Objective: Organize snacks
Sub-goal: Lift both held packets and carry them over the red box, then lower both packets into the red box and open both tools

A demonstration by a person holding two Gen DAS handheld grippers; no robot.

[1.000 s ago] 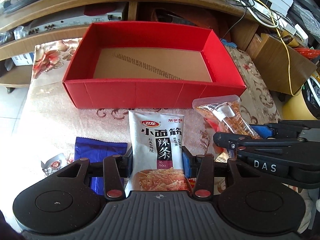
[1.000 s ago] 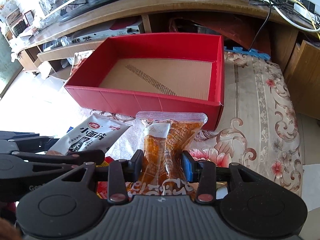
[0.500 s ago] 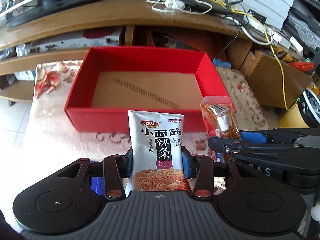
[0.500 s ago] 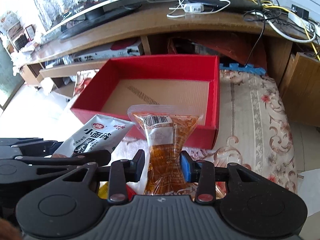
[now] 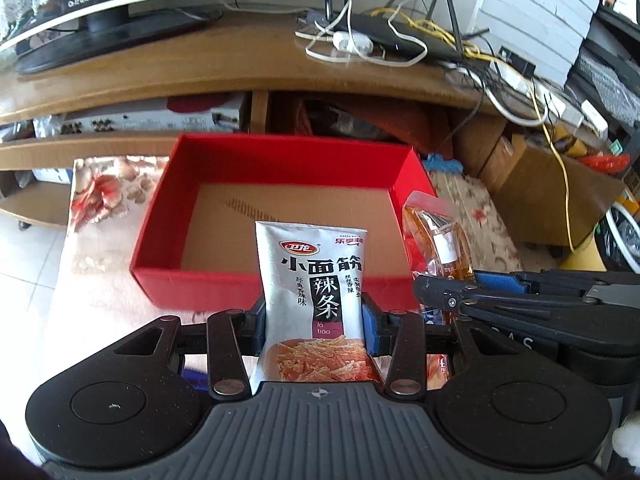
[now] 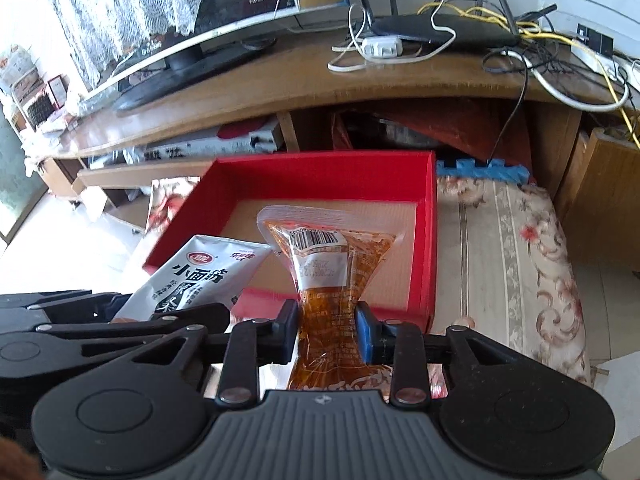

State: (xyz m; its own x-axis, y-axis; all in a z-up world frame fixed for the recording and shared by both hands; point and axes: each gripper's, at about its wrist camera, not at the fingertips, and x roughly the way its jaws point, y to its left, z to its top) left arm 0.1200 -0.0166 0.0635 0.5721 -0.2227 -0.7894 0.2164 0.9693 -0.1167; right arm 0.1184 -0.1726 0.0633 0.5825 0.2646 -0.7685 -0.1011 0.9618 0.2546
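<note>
Left gripper (image 5: 314,326) pinches the silver latiao packet (image 5: 316,300), right gripper (image 6: 326,334) the clear orange pouch (image 6: 332,276); red cardboard box (image 5: 224,168) at twelve o'clock holds nothing yet.

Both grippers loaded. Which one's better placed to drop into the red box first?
Probably left. The left gripper holds the silver packet centred on the red box; the right gripper, pinching the orange pouch, faces its right corner.

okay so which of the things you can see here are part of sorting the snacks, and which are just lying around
Part of the job:
- silver snack packet, clamped in the left gripper
- clear orange snack pouch, clamped in the right gripper
- red box, nothing in it

Just lying about:
- router and cables on the wooden TV stand
- white charger
- monitor
- floral cloth
</note>
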